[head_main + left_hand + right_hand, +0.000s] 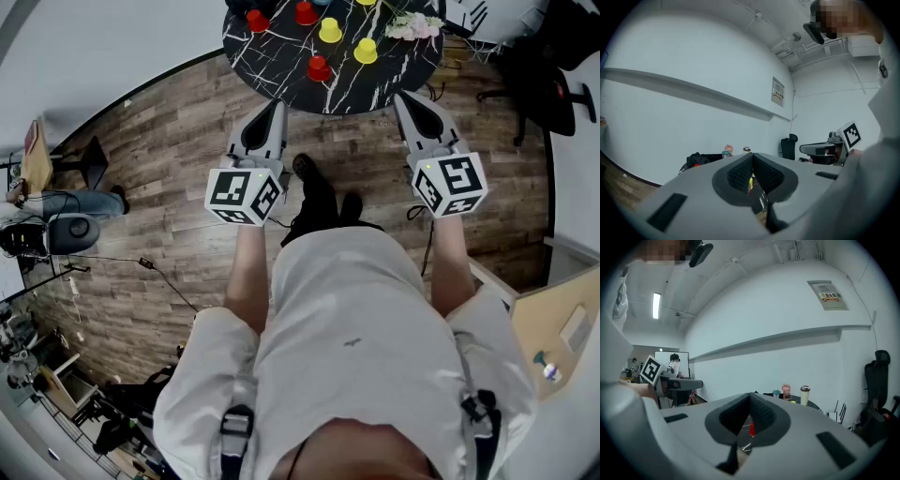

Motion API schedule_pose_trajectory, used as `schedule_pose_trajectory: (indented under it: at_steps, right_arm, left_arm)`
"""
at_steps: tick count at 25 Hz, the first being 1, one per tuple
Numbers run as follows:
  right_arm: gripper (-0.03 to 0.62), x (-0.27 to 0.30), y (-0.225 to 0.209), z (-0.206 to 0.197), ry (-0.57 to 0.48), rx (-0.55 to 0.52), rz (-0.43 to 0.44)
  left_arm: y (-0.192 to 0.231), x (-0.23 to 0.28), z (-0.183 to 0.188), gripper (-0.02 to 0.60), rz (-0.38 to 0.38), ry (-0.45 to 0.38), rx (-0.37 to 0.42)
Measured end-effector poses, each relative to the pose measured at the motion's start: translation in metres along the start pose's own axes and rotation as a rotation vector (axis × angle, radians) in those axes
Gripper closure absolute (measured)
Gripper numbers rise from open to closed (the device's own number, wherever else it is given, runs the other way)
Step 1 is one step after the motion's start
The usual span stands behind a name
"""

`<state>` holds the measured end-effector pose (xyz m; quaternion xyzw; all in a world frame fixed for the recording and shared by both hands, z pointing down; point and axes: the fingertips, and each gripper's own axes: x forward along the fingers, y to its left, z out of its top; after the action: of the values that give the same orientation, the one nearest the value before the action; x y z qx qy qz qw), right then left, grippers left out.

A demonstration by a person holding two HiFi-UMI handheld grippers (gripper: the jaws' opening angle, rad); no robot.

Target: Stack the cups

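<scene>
Several red and yellow cups stand upside down and apart on a round black marble table (281, 56) at the top of the head view: a red cup (319, 67), a yellow cup (366, 51), another yellow cup (330, 31) and a red cup (258, 21) among them. My left gripper (278, 106) is shut and empty, just short of the table's near edge. My right gripper (401, 97) is shut and empty at the edge's right side. Between the left jaws (752, 158) a sliver of yellow cup (750, 183) shows; between the right jaws (750, 398) a sliver of red cup (752, 429).
A small bunch of flowers (412, 26) lies at the table's right side, and bottles (805, 395) stand at its back. A black office chair (539, 80) is to the right. Cables and equipment (56, 230) cover the wooden floor at the left.
</scene>
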<state>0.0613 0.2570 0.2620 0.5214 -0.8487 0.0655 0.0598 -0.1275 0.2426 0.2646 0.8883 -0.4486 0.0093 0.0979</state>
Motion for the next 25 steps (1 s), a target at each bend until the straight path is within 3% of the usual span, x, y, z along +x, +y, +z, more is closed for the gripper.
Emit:
schedule_pose_trajectory:
  at_steps: [11,16,25]
  right_arm:
    - [0.591,-0.017,-0.006,0.001,-0.012,-0.014,-0.003]
    - [0.589,-0.021,-0.012,-0.001,-0.030,-0.047,-0.064]
    - [0.589,-0.006,-0.007,-0.017,0.018,-0.058,-0.059]
  left_arm:
    - [-0.017,0.005,-0.002,0.577,-0.007,0.018,0.011]
    - [-0.021,0.002,-0.011,0.577,0.008,0.044,0.042]
    - [-0.008,0.002,-0.019,0.575,0.030,0.069,0.056]
